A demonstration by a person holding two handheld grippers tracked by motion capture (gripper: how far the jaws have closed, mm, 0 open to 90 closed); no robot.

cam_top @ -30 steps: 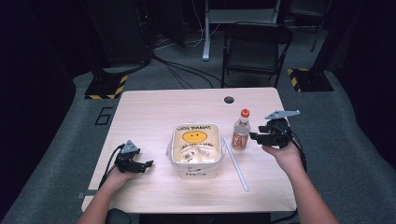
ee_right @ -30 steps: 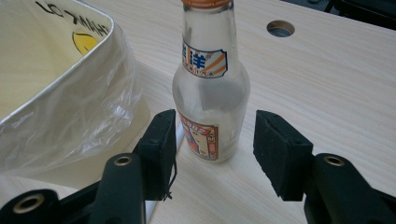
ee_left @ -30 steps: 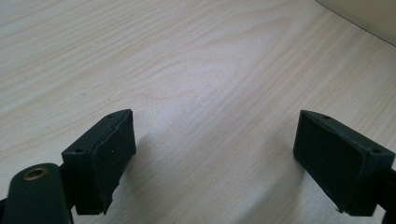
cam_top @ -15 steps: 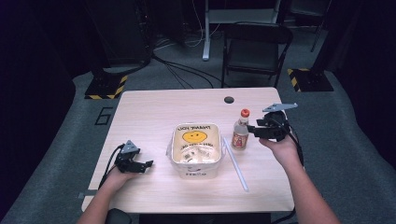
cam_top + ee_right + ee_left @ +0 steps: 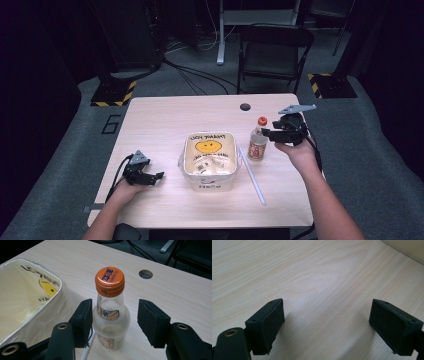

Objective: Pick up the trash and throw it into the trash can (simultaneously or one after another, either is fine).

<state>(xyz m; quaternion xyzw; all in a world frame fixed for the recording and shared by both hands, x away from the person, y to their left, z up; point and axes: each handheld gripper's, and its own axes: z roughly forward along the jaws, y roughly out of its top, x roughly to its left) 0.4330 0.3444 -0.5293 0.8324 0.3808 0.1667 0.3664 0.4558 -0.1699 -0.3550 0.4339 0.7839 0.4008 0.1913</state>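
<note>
bottle (image 5: 110,315): small clear glass, orange cap, printed label; stands upright on the surface (image 5: 175,115), right of centre in the high view, just beside the bin's right wall. in the right gripper view it sits between the two fingers (image 5: 152,322), the left one close against or touching the glass, the right one clearly apart from it.

right gripper (image 5: 267,134): held level above the surface at the right of the high view, pointing left toward the bottle; fingers about half spread and just been opening, not pressing the bottle from both sides. the person's right forearm runs up from the lower right corner, wrist raised.

left gripper (image 5: 155,176): low at the lower left of the high view, pointing right; fingers (image 5: 265,325) wide apart with bare wood between them. the left hand (image 5: 125,187) rests near the front edge.

bin (image 5: 210,157): white rectangular tub lined with a plastic bag bearing a yellow smiley, centre of the surface.

straw (image 5: 251,175): white, lying flat, slanting from beside the bottle toward the lower right.

cable hole (image 5: 245,106): round, in the surface above the bottle.
</note>
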